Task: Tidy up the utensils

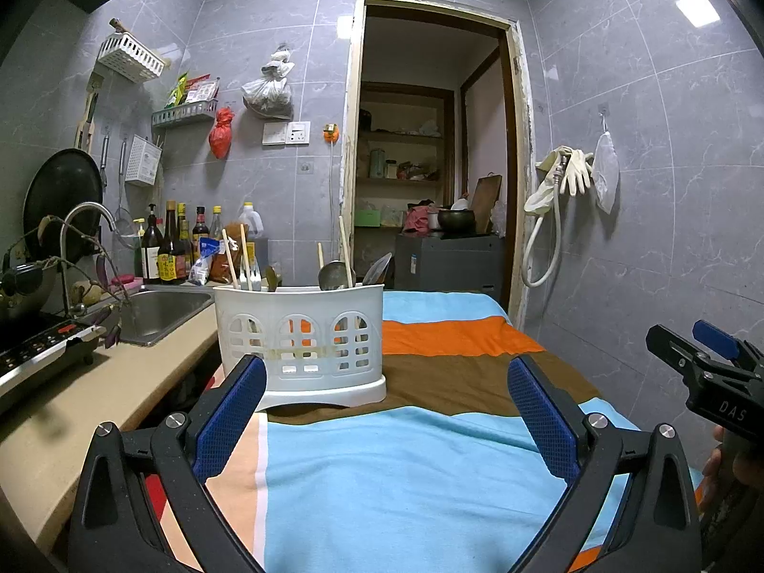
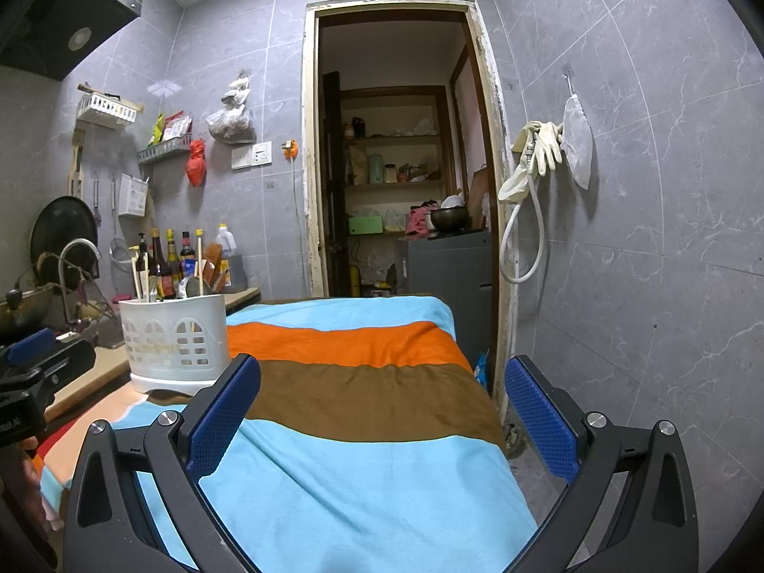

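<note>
Both tongs, left tongs [image 1: 387, 410] and right tongs [image 2: 382, 413], are being held released and empty; utensil caddy [image 1: 300, 334] at 11 o'clock likely being approached next.

- My feeds are evenly lit, slightly cool; a ceiling panel light [image 1: 698, 8] glows white, blown out.
- Glare patches sit on the grey wall tiles [image 1: 267, 28] beside the doorway.
- The hanging bags and the rubber gloves [image 2: 544, 145] throw soft shadows on the tiles.
- The room beyond the doorway [image 2: 396, 167] looks dimmer, warmer.
- Fisheye bending curves tile lines, and black vignette fills my corners.
- The centre stays sharp; the near gripper bodies look slightly soft.
</note>
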Motion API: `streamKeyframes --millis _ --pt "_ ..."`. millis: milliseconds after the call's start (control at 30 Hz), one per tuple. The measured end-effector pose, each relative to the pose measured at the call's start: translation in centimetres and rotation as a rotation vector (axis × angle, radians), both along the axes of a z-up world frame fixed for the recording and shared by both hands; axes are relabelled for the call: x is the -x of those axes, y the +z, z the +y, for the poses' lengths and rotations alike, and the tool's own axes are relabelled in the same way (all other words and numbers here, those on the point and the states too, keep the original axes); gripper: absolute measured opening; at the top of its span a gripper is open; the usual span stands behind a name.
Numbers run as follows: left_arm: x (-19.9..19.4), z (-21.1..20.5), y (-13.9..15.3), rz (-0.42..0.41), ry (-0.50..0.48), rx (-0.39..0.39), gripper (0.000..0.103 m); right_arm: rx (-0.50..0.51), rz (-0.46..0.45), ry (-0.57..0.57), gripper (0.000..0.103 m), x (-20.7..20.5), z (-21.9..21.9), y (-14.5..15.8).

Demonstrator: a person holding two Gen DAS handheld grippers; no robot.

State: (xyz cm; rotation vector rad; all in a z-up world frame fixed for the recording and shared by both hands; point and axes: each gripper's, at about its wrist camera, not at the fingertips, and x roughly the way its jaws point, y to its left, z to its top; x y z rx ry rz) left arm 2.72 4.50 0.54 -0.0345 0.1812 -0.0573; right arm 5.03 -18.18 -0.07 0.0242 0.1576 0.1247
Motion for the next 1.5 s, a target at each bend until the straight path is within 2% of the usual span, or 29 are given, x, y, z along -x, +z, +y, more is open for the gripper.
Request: streamKeyframes --millis 1133,1333,1500 --pt "-0.06 -0.13 0.01 0.002 0.0 -0.002 0.099 -0.001 0.0 0.0 0.103 0.03 0.07 -0.06" --pt "0.01 -0.49 -0.07 -0.006 0.025 -0.028 0.099 -0.001 0.0 -0.001 0.103 0.03 0.08 -0.08" --pt "0.35 -0.52 -0.09 -0.023 0.017 -0.018 0.099 -0.001 0.0 0.0 0.103 0.04 0.09 -0.1"
